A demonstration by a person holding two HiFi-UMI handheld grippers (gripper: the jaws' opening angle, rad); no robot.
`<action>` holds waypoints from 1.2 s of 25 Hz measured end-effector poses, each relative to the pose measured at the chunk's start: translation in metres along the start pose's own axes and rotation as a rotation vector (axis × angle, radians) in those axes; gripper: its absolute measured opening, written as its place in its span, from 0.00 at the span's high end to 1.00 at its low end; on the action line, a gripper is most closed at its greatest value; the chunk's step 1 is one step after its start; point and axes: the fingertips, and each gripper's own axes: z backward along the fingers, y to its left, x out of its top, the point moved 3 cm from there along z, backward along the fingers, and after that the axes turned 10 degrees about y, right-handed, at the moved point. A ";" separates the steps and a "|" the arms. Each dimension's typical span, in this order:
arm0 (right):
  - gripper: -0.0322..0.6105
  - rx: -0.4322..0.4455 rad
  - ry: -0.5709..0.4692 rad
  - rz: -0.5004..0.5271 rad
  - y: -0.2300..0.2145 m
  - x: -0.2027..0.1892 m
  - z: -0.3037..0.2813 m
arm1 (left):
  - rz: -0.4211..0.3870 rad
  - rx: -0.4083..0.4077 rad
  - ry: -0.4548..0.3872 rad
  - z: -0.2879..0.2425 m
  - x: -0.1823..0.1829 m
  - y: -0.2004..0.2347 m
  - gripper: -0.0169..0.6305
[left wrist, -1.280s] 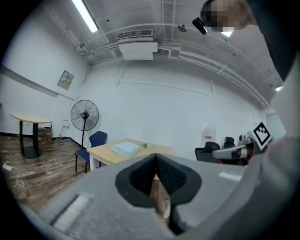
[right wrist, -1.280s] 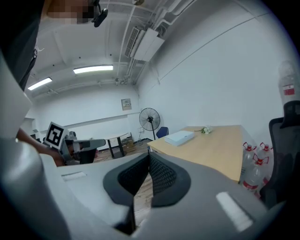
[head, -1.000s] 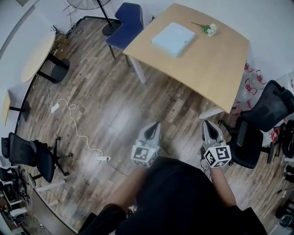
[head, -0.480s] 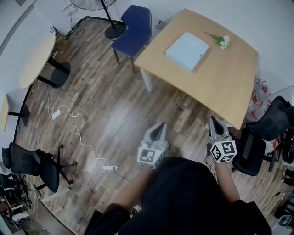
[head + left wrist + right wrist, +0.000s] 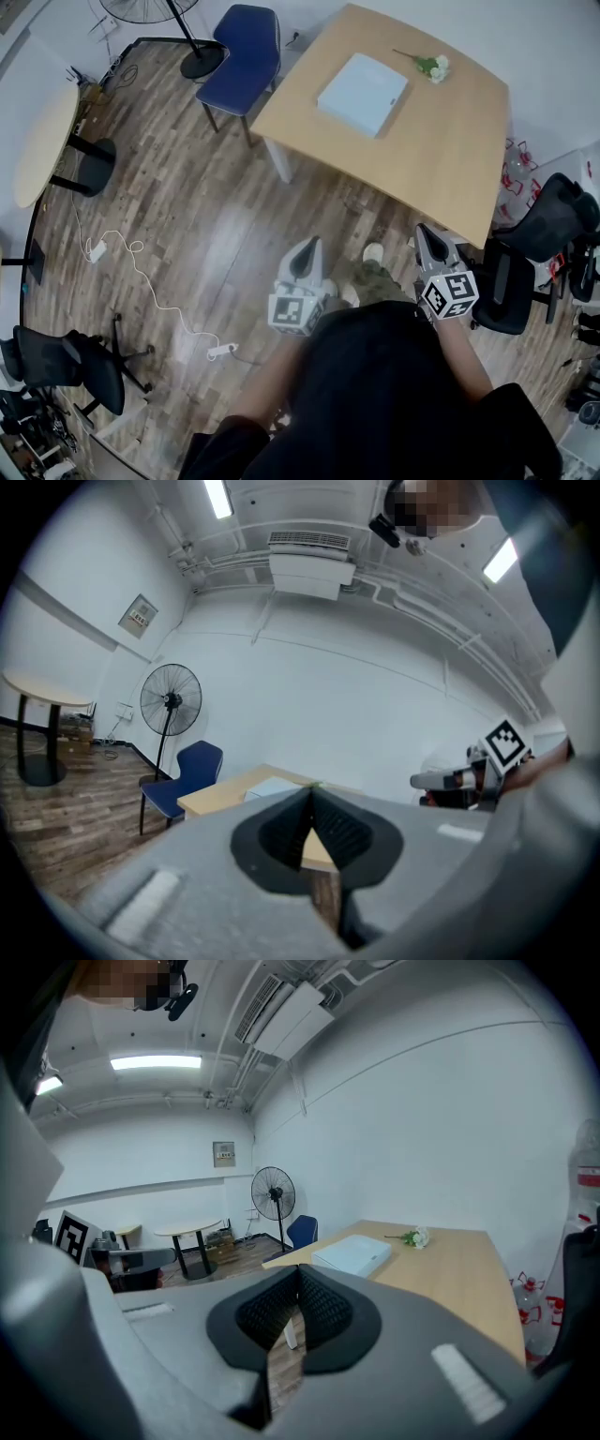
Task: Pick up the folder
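The white folder (image 5: 362, 94) lies flat on the wooden table (image 5: 441, 150), on the far part of the table top. A small flower (image 5: 431, 66) lies on the table too, near the folder's far corner. Both grippers are off the table, over the floor (image 5: 206, 216) by the table's near edge. The left gripper (image 5: 309, 246) has its jaws pressed together with nothing between them. The right gripper (image 5: 424, 232) is just beside the table's near corner. Its jaws are pressed together too, with nothing in them. Both point toward the table, and the folder is well apart from them. A blue chair (image 5: 239, 61) stands just beside the table's left side.
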 end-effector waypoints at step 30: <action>0.96 -0.033 0.036 0.040 -0.199 0.129 -0.256 | -0.018 0.023 0.109 -0.304 0.117 0.130 0.97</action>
